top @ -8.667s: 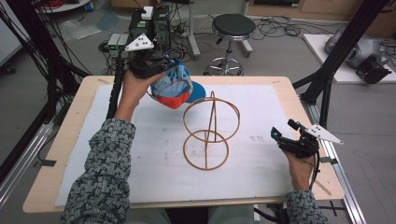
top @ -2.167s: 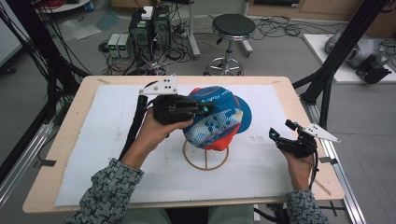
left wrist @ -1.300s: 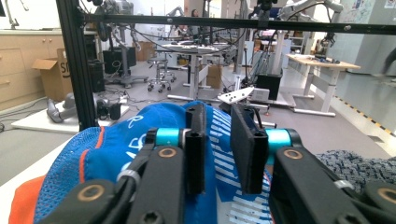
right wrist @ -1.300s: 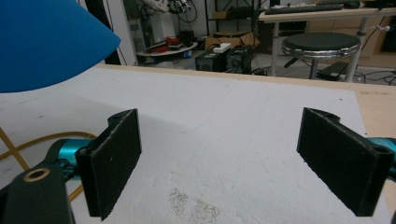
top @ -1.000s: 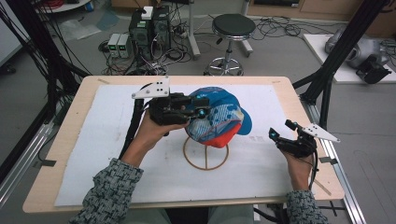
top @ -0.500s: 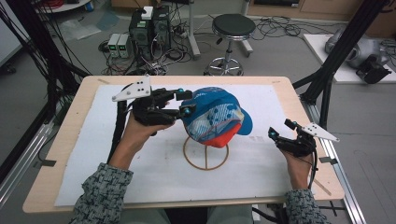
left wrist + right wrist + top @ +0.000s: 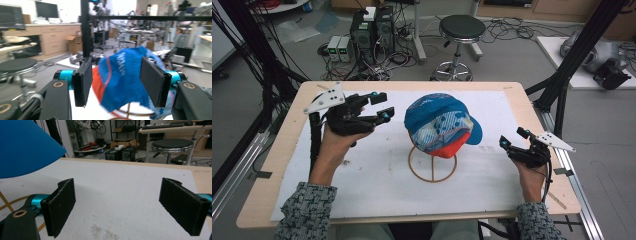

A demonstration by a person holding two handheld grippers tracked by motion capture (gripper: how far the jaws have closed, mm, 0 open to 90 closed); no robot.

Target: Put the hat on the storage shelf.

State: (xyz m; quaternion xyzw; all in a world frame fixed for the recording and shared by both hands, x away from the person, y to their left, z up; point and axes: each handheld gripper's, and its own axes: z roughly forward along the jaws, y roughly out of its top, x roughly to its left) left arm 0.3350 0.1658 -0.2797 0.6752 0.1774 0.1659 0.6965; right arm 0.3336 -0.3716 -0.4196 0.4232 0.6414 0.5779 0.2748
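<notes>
Cables, computer boxes and a round black stool (image 7: 462,27) crowd the floor beyond a wooden table (image 7: 517,95) covered by a white mat (image 7: 362,175). At the mat's middle stands a wire hat stand (image 7: 432,167) made of thin brass-coloured hoops, and a baseball cap (image 7: 439,125), blue with white patterning and an orange underside, sits on top of it with its brim pointing toward the person's right. The left gripper (image 7: 379,106) is held above the mat just beside the cap's left side, its 2 jaws spread apart and gripping nothing; in the left gripper view the cap (image 7: 125,80) shows between and beyond the 2 pads. The right gripper (image 7: 512,141) rests low near the mat's right edge, well apart from the stand, jaws also wide with bare mat between them. In the right gripper view the blue brim (image 7: 25,147) hangs over the upper left corner.
</notes>
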